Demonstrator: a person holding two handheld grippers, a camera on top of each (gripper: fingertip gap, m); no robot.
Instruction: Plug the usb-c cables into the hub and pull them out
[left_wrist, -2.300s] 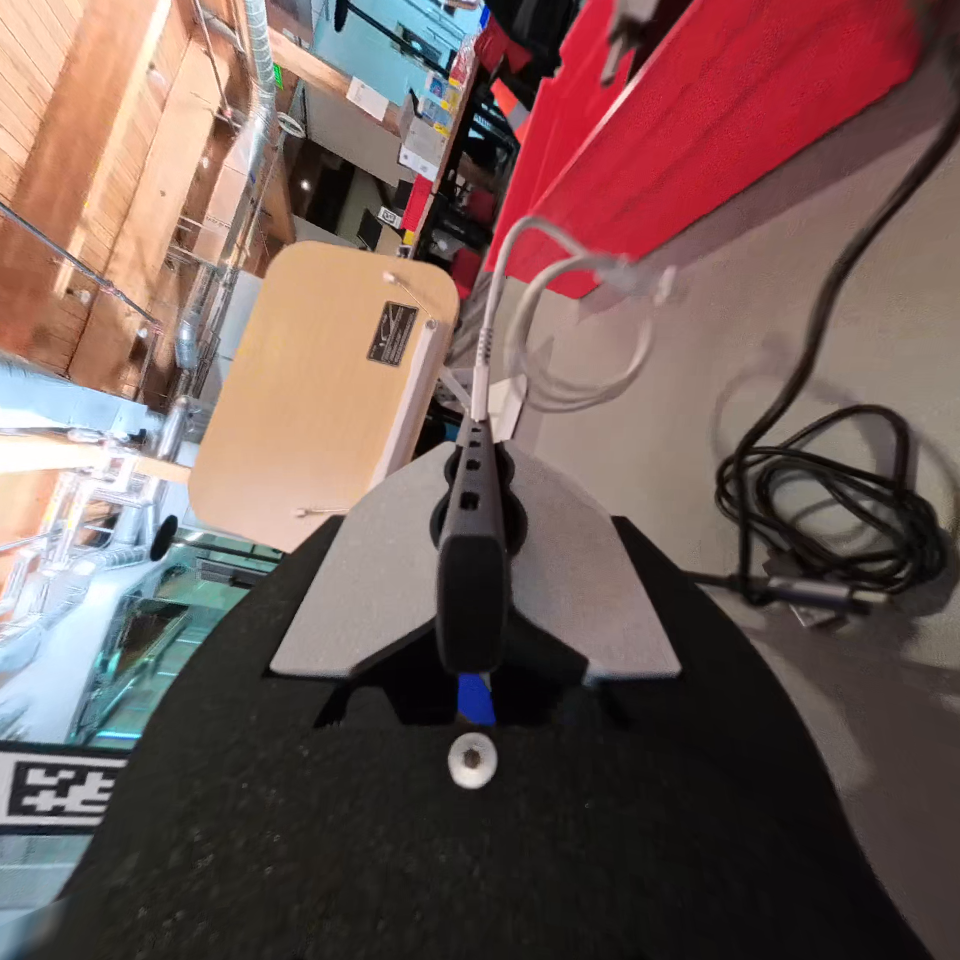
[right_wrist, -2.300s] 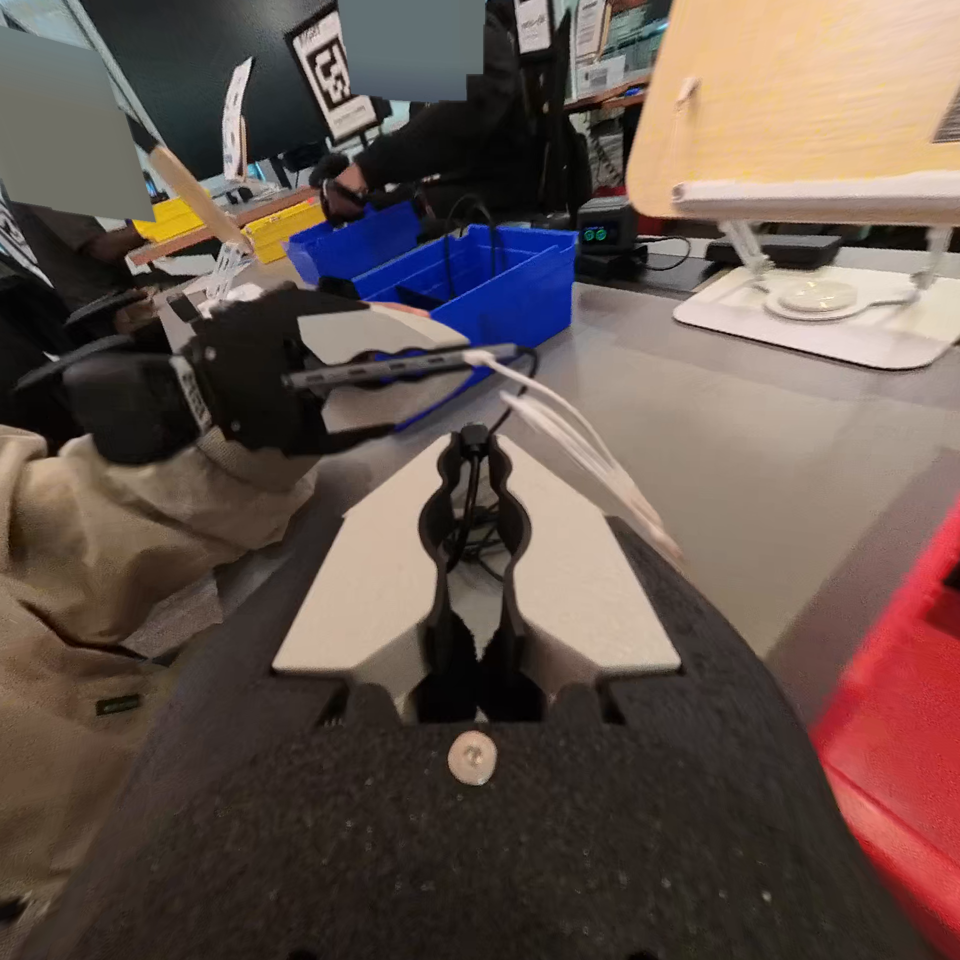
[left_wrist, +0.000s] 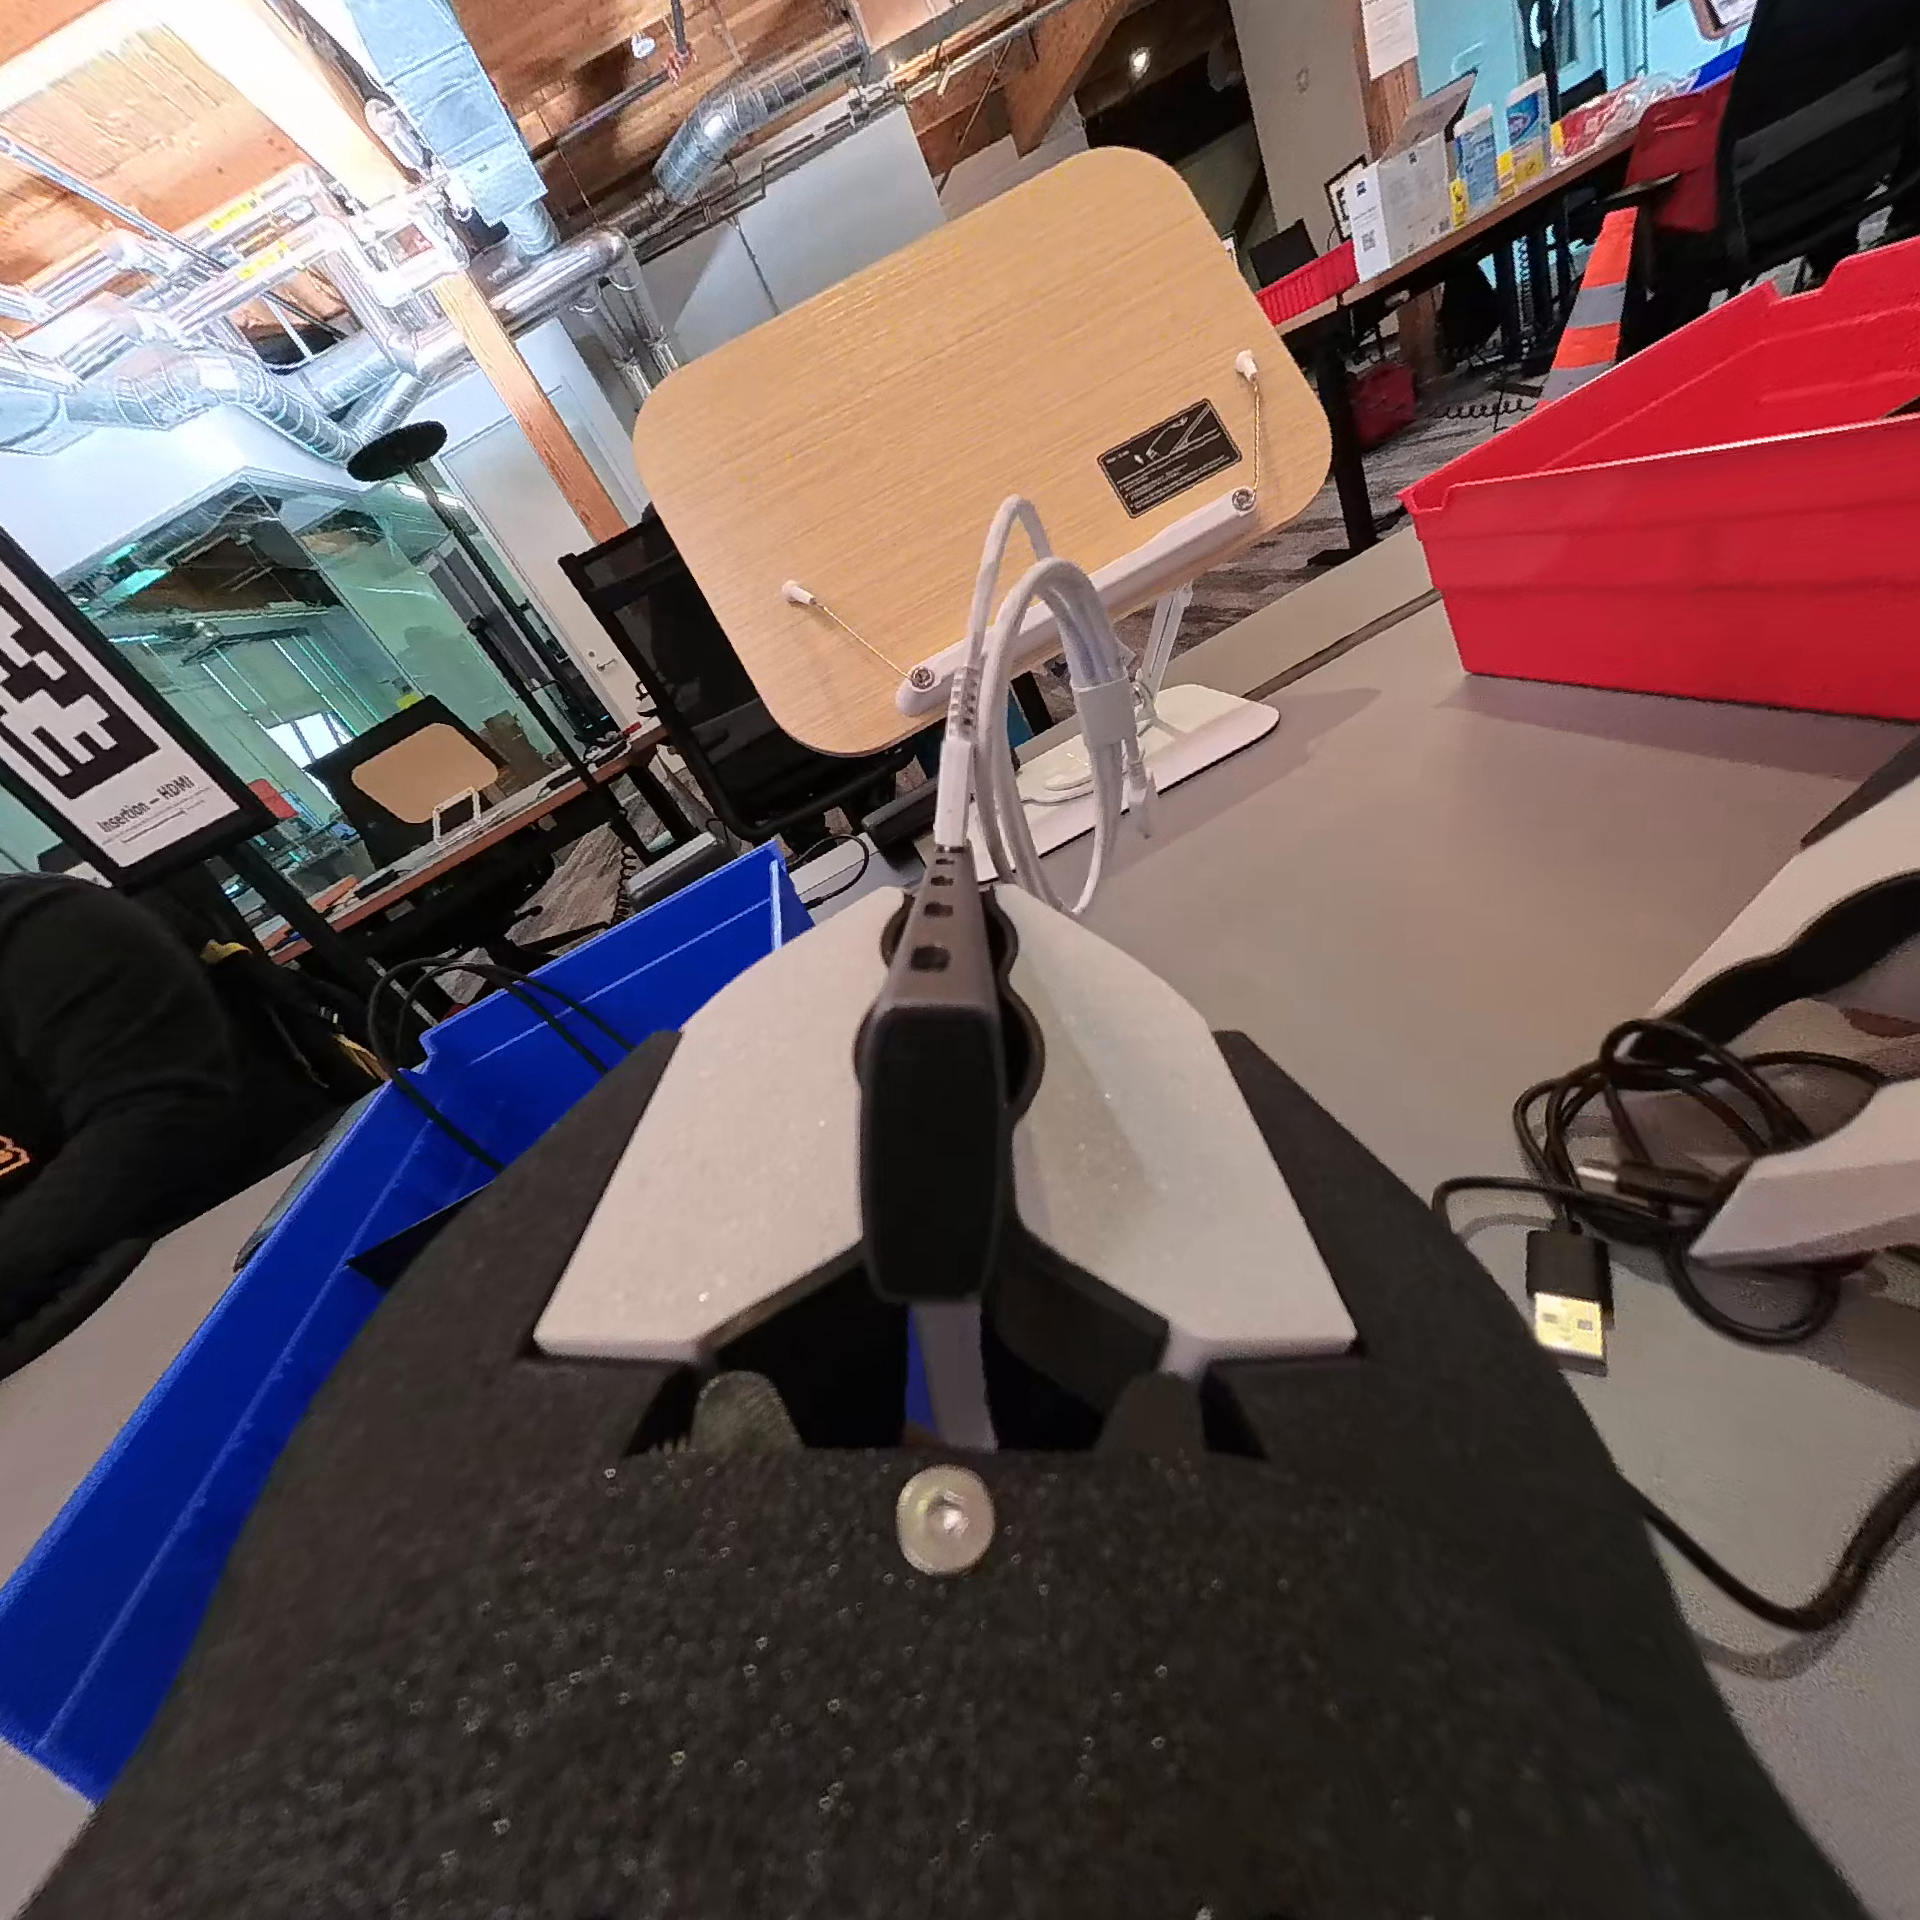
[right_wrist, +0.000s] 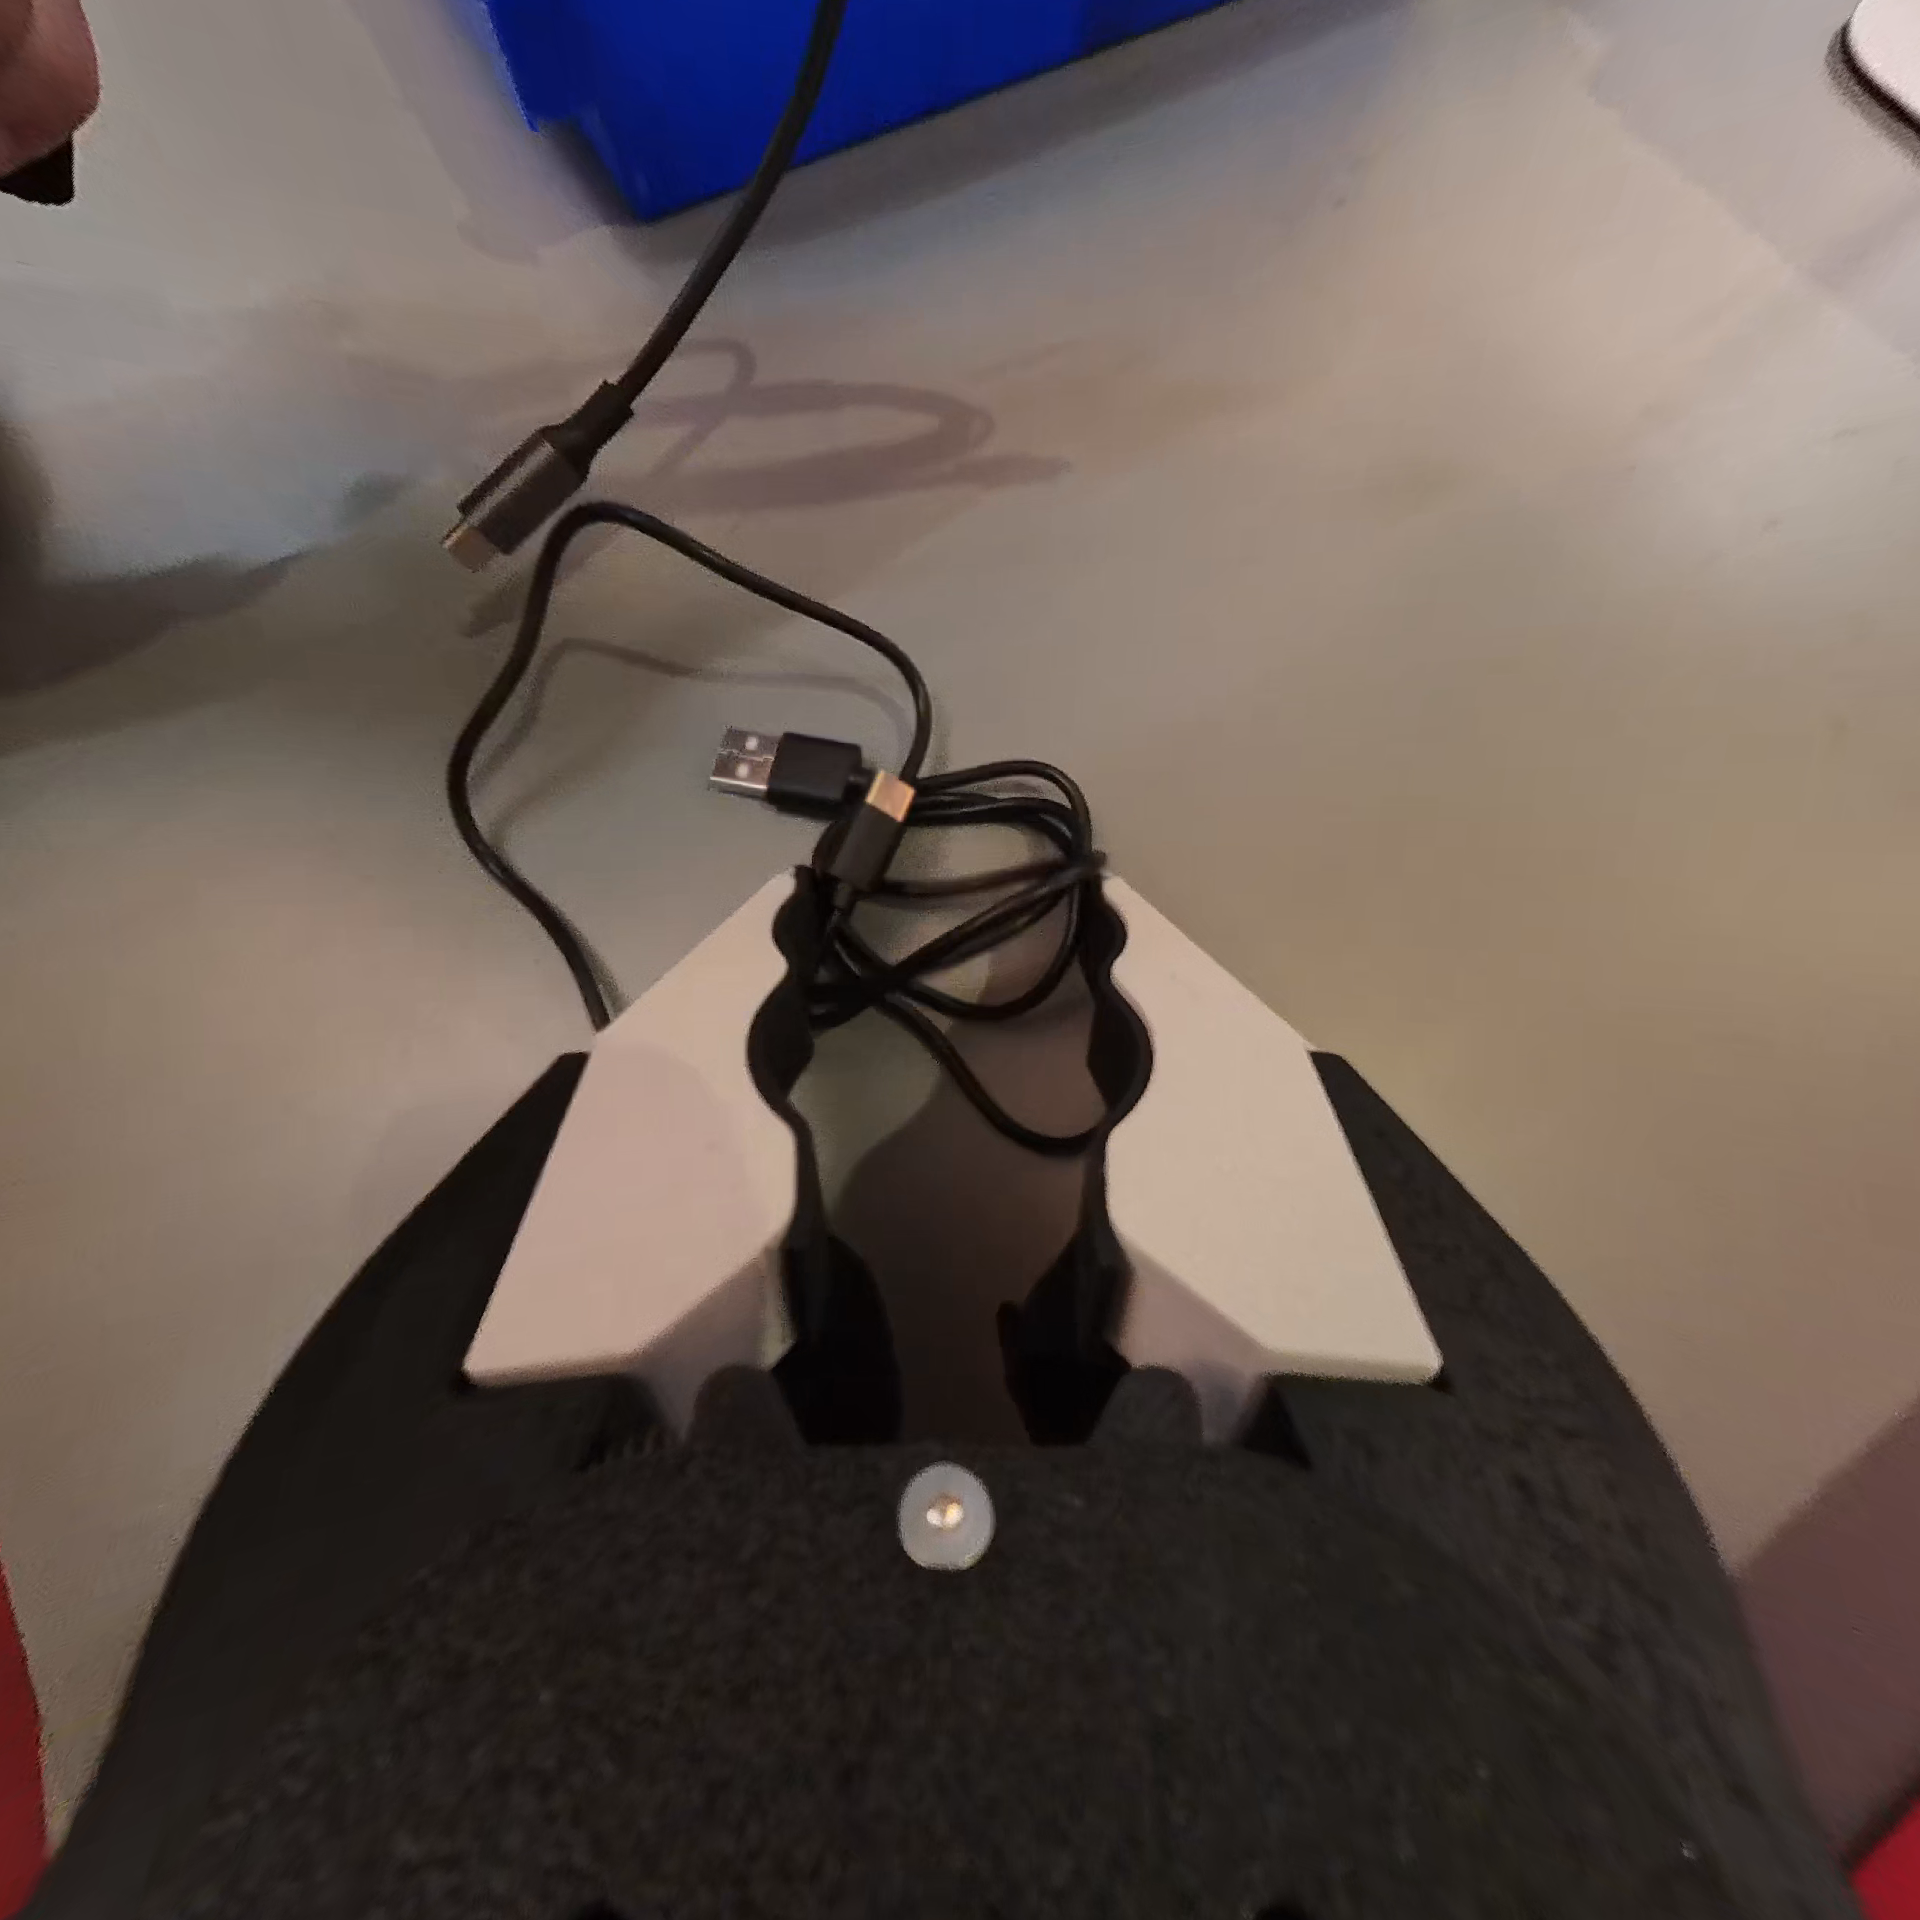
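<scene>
In the left wrist view, the left gripper (left_wrist: 940, 935) is clamped on the slim, rigid hub (left_wrist: 928, 1101) at frame centre, with a white cable (left_wrist: 1049, 707) plugged into its far end.

In the right wrist view, the right gripper (right_wrist: 951, 894) stands apart over the limp, light black cable (right_wrist: 966, 935) on the table (right_wrist: 1455, 623); its stiff usb-c plug (right_wrist: 871, 836), just above centre, looks the best hold.

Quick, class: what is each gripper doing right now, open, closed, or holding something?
Left gripper: closed on the dark hub, white cable plugged in.
Right gripper: open, empty, over the black cable bundle.
</scene>
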